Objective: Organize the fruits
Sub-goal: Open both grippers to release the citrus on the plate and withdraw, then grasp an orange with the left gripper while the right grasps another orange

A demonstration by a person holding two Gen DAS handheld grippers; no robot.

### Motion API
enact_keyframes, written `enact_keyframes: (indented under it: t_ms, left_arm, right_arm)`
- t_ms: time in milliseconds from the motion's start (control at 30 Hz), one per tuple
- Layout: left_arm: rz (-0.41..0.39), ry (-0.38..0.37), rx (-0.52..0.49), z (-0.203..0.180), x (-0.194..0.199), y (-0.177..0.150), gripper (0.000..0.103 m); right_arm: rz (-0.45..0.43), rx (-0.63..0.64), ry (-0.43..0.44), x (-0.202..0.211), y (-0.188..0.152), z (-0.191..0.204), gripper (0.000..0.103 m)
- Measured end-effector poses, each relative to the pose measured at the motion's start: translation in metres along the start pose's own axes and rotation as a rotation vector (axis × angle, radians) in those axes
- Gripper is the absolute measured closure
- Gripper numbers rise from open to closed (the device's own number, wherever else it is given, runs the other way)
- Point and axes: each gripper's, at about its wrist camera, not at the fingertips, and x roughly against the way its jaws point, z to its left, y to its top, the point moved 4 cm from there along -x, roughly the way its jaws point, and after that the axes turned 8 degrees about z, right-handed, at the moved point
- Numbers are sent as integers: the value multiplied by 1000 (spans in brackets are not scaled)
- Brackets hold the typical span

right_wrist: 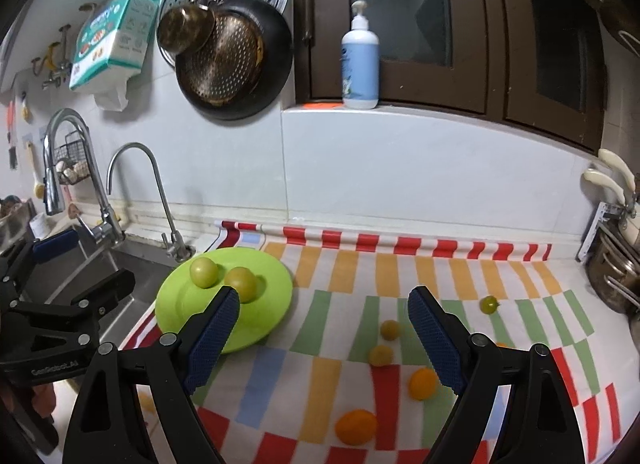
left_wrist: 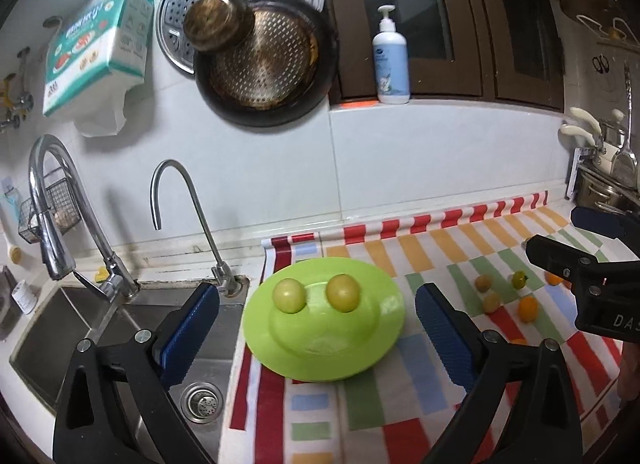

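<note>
The striped cloth (right_wrist: 352, 272) marks the sorting area. The green plate (right_wrist: 188, 304) at its left already collects two green fruits (right_wrist: 204, 272). Small orange and yellow fruits (right_wrist: 422, 383) wait scattered right. Both grippers, left gripper (left_wrist: 318, 328) and right gripper (right_wrist: 324, 332), hover spread and empty.

Both wrist cameras look down and forward over the striped cloth (left_wrist: 360, 416) toward the tiled wall, sharing the round green plastic plate (left_wrist: 384, 300) (right_wrist: 276, 284); the left camera sits nearer the steel sink (left_wrist: 48, 328).
</note>
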Motion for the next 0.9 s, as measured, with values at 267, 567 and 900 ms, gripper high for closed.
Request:
enact_keyframes:
  t_ms: [267,567,900]
  left_arm:
    - [-8,-9,16,-41,19,-7,2]
    - [-10,-34,1,-86,30,-16,2]
    - [12,-72,-39,-129,18,-33,2]
  right_arm:
    - [-30,8,8,25,-11,-37,16]
    - [-28,21,8,41,-29,-75,16]
    - [-2,84,27,38,-46,-104,16]
